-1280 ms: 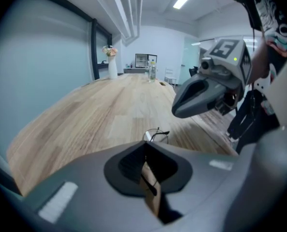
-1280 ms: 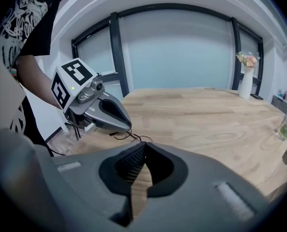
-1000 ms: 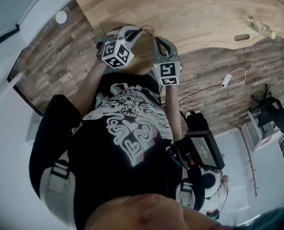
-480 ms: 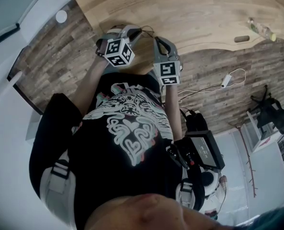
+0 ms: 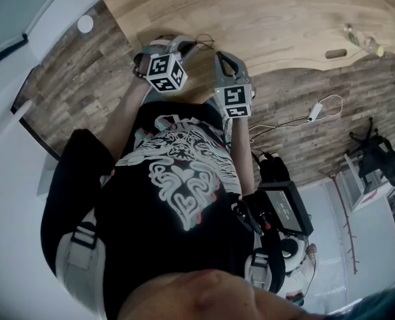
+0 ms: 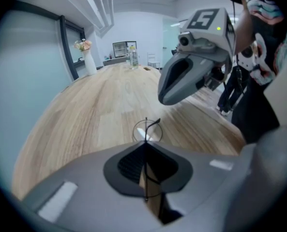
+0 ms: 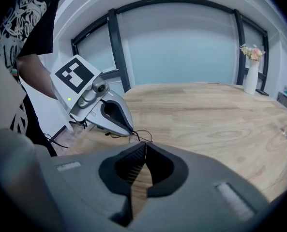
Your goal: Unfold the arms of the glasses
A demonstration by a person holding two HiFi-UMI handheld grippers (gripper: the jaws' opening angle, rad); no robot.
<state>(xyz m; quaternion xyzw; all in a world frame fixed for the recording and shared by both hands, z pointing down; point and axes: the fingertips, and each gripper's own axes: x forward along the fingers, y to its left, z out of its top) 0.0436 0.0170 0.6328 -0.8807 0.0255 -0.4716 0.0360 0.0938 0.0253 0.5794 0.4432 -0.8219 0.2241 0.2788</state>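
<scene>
The glasses [image 5: 202, 43] are thin black wire, held just above the wooden table [image 5: 270, 19] near its front edge. My left gripper [image 5: 186, 46] is shut on them. In the left gripper view a wire runs straight between the closed pads, with a round lens [image 6: 147, 131] and a curved arm end [image 6: 156, 123] sticking out past the tips. My right gripper [image 5: 221, 59] is shut, its tip beside the glasses [image 7: 136, 132]; I cannot tell whether it touches them. Each gripper sees the other: the right gripper [image 6: 163, 98] and the left gripper [image 7: 129, 129].
A bottle [image 5: 362, 39] and a small dark object [image 5: 336, 53] lie at the table's right end. A white vase with flowers [image 6: 89, 61] stands far down the table. On the floor are a white adapter with a cable [image 5: 314, 111] and a white disc [image 5: 85, 23].
The left gripper has turned a little and shifted slightly right with the glasses. The right gripper has hardly moved.
</scene>
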